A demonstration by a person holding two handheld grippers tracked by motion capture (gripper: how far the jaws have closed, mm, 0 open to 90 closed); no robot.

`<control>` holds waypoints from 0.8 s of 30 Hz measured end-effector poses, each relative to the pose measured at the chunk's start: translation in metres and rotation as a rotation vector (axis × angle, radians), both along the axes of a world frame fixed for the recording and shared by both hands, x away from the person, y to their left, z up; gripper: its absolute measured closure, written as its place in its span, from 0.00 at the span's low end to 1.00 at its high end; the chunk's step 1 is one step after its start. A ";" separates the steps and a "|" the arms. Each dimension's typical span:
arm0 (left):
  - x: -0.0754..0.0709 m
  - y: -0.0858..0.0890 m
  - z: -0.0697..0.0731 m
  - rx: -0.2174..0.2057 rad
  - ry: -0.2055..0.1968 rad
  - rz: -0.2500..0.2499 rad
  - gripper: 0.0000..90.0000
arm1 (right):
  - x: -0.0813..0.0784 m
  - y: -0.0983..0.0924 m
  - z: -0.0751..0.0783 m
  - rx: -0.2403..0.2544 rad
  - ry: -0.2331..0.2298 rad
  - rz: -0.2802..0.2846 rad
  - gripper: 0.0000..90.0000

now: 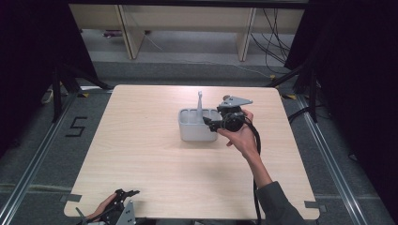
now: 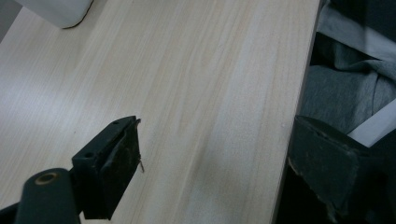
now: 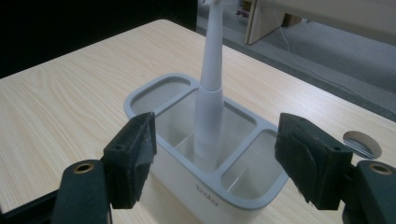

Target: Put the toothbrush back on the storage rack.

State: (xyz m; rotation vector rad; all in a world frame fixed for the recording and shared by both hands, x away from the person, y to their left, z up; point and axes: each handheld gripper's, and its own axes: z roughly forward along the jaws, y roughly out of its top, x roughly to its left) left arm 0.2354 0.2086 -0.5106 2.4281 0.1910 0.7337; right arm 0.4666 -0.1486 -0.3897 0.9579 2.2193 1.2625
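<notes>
A white holder (image 1: 197, 133) with a grey rim and three compartments stands near the table's middle. A white electric toothbrush (image 1: 200, 105) stands upright in its middle compartment (image 3: 210, 93). My right gripper (image 1: 210, 124) hangs just right of the holder, jaws open and pointed at it. In the right gripper view its pads (image 3: 133, 154) flank the holder's rim (image 3: 154, 86) without touching, with the gripper (image 3: 215, 140) empty. My left gripper (image 1: 129, 193) rests low at the table's front left corner. Its jaws (image 2: 215, 158) stand wide apart over bare wood, holding nothing.
The light wood table (image 1: 141, 154) has rounded corners, and its near edge runs beside my left gripper. A round hole (image 3: 362, 142) sits in the tabletop beyond the holder. Grey clothing (image 2: 345, 93) lies past the table edge. Wooden furniture legs (image 1: 129, 35) and cables stand behind.
</notes>
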 end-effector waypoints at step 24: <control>-0.001 0.000 0.002 0.004 0.002 -0.006 0.18 | -0.025 -0.004 -0.005 0.002 0.008 0.021 0.25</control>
